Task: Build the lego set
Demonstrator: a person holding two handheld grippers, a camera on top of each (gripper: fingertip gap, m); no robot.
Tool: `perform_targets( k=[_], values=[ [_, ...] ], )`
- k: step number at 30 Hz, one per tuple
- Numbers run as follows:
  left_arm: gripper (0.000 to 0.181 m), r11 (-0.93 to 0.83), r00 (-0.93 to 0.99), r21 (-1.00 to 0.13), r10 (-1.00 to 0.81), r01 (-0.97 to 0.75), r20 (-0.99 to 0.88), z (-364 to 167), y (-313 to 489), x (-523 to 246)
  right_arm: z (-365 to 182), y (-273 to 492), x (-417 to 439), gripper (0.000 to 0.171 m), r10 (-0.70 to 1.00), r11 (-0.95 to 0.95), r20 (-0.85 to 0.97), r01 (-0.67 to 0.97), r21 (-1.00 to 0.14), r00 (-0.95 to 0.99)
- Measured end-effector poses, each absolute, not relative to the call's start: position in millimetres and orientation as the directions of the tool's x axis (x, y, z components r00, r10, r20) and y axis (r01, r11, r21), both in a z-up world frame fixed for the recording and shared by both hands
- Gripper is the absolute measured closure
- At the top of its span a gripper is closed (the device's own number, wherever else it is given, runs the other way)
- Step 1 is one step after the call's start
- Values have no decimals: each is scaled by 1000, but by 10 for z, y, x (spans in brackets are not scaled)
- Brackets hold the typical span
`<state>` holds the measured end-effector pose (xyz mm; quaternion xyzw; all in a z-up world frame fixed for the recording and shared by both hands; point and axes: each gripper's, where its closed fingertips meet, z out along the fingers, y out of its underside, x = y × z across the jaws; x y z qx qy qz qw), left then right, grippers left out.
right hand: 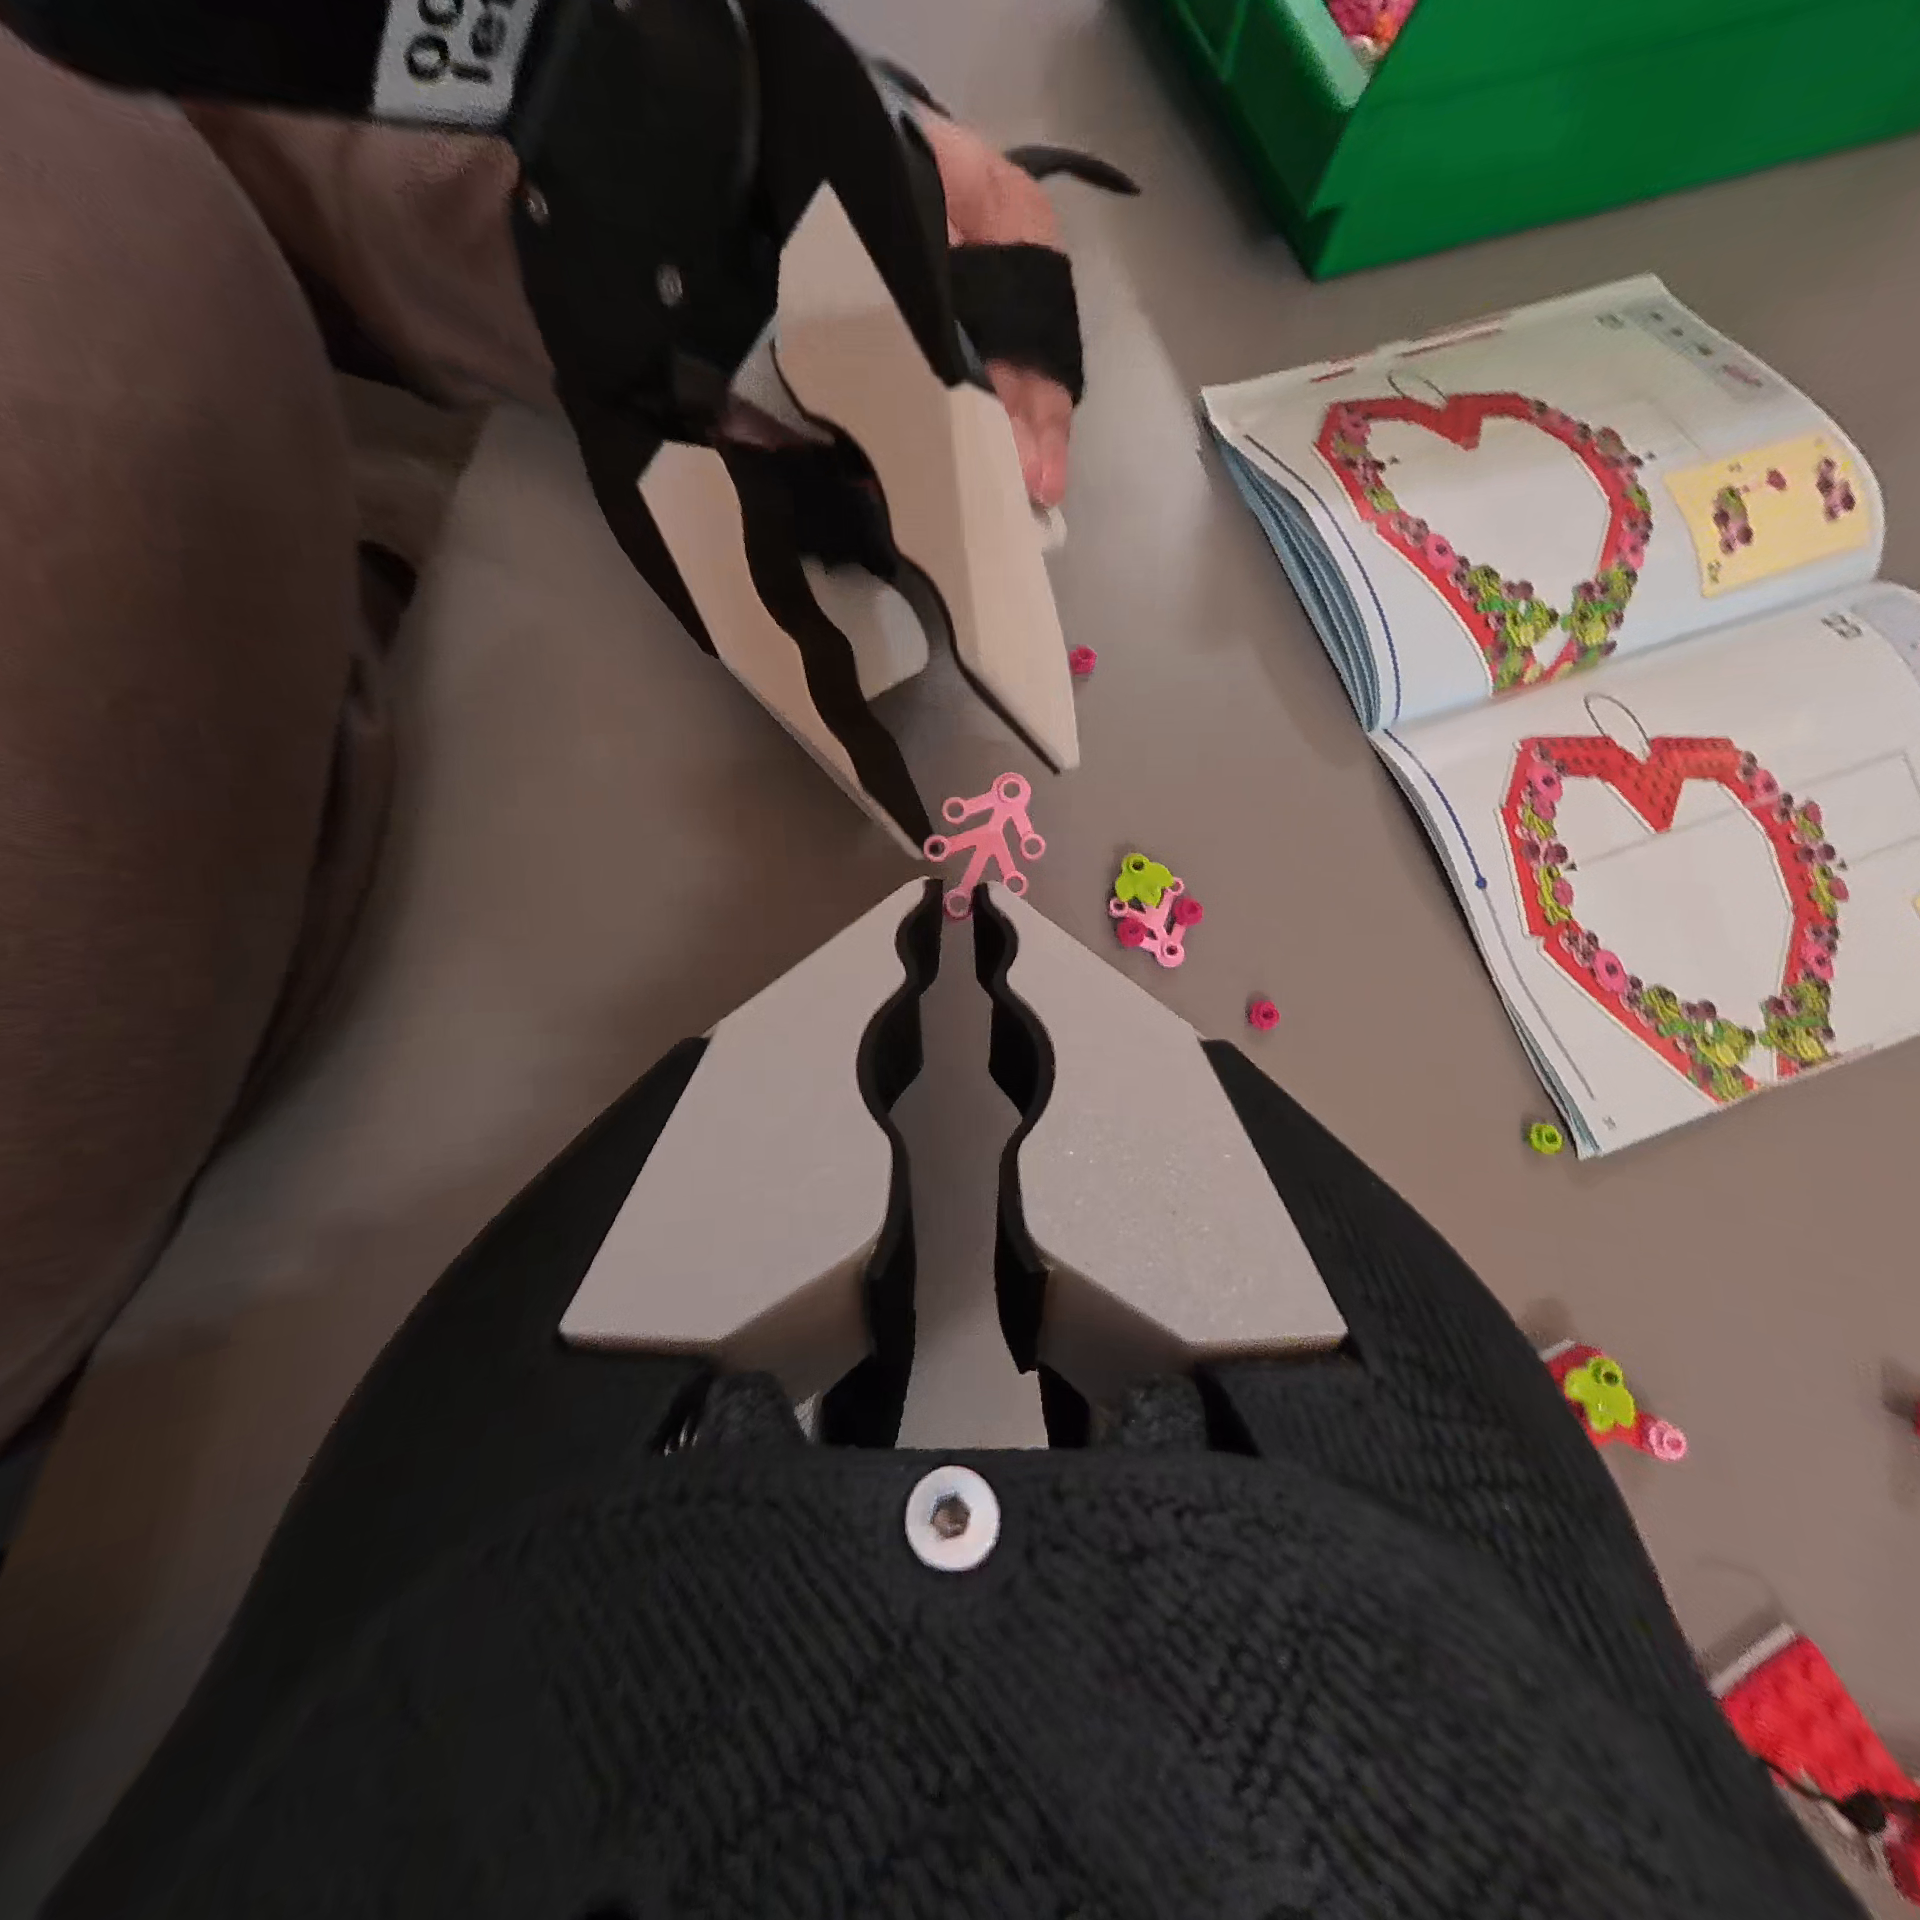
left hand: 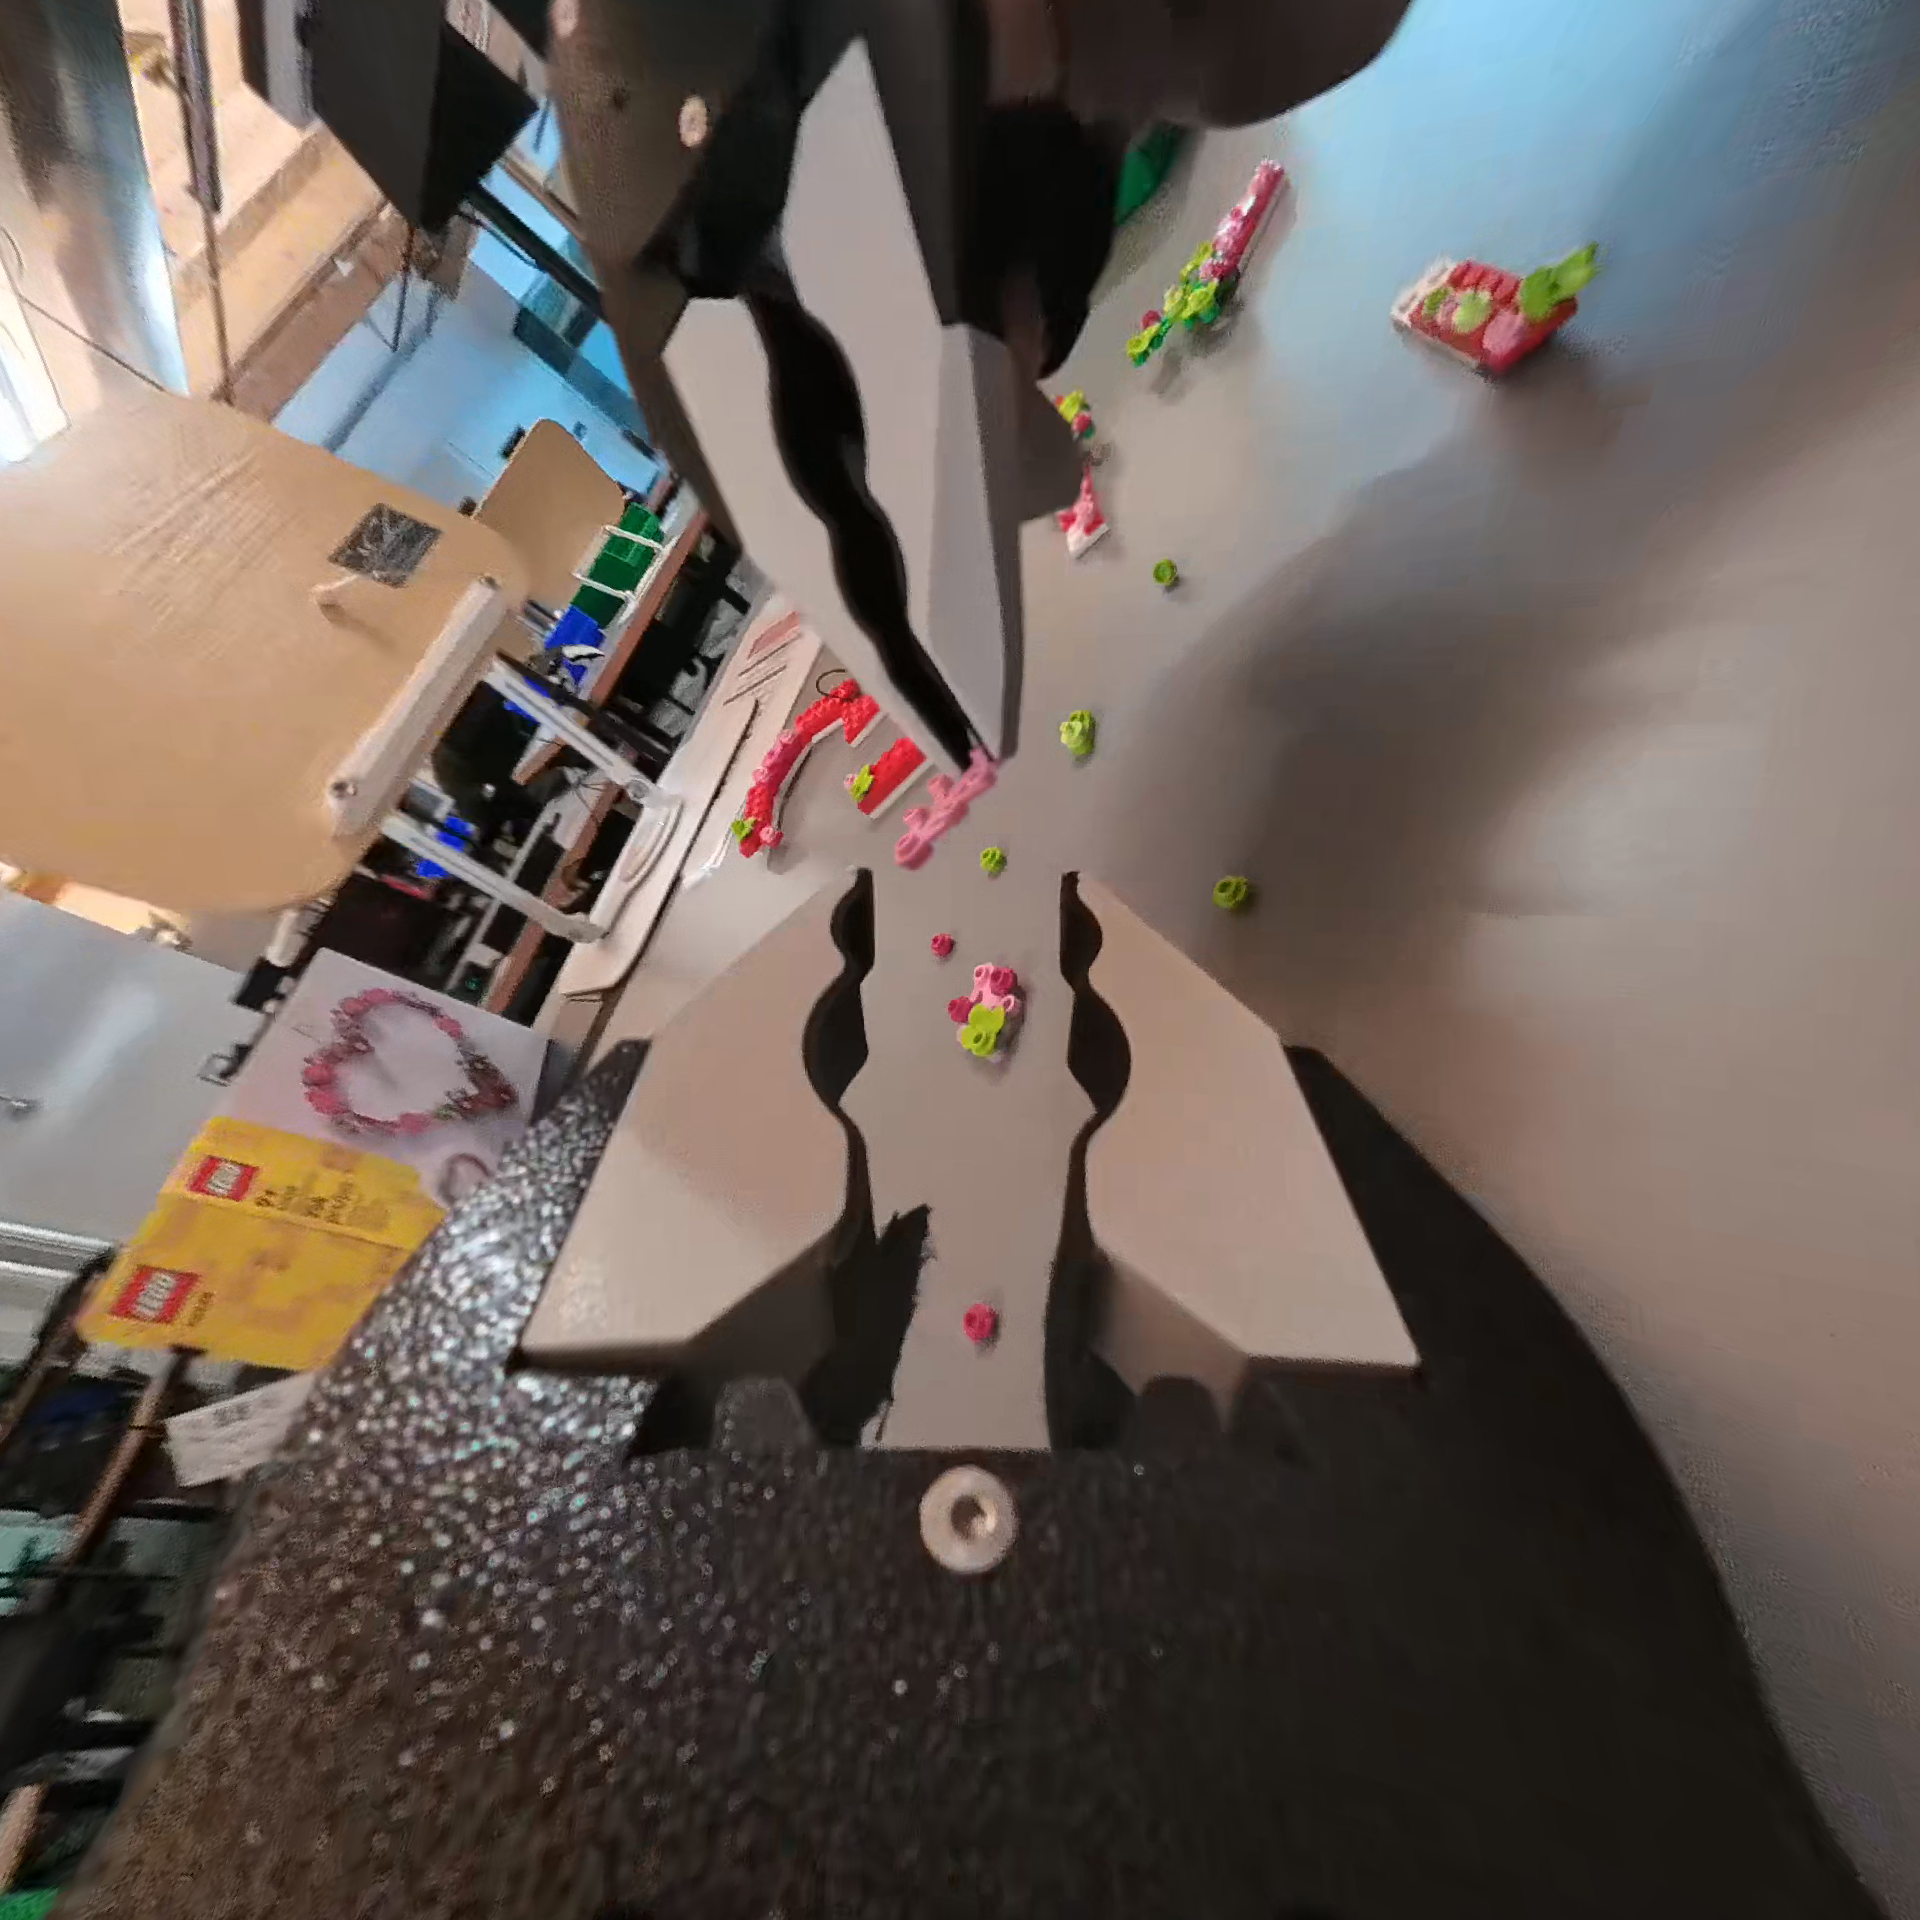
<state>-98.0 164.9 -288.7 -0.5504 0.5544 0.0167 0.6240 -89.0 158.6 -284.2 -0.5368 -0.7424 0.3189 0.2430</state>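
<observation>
Right gripper [right hand: 958, 896] pinches the pink branch piece [right hand: 982, 840] above the grey table [right hand: 1299, 790].
Left gripper [left hand: 961, 883] stands with jaws apart, empty, its tip near the piece; open booklet [right hand: 1621, 717] lies right.

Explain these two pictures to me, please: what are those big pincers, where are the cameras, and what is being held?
There is no robot here. A person holds a two-finger pincer tool in each hand, and each tool carries a camera looking along its fingers. The left wrist view shows the left gripper, open over the grey table. The right wrist view shows the right gripper, shut on the stem of a pink branch piece. On the table lie an open instruction booklet, a green bin, a small flower cluster among loose pieces, and a red part-built section.
</observation>
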Motion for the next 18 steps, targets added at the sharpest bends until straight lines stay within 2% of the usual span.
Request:
perform_targets(
  k=[6,10,12,14,18],
  values=[
    [152,461,359,-554,-446,-693,-820,-2787,1670,-996,-2815,1575,-910,167,937,259,24,647,-717,-349],
    [155,460,338,-534,-442,-709,-831,-2831,1682,-984,-2816,1557,-913,167,930,271,21,649,-710,-366],
    [161,482,327,-519,-428,-706,-843,-2813,1654,-964,-2821,1546,-913,167,928,273,16,651,-708,-373],
    [178,490,297,-492,-423,-719,-856,-2831,1634,-956,-2827,1533,-913,167,926,273,8,653,-706,-378],
    [179,483,245,-434,-406,-761,-881,-2874,1637,-957,-2870,1527,-912,167,928,261,-7,664,-700,-372]
  ],
)
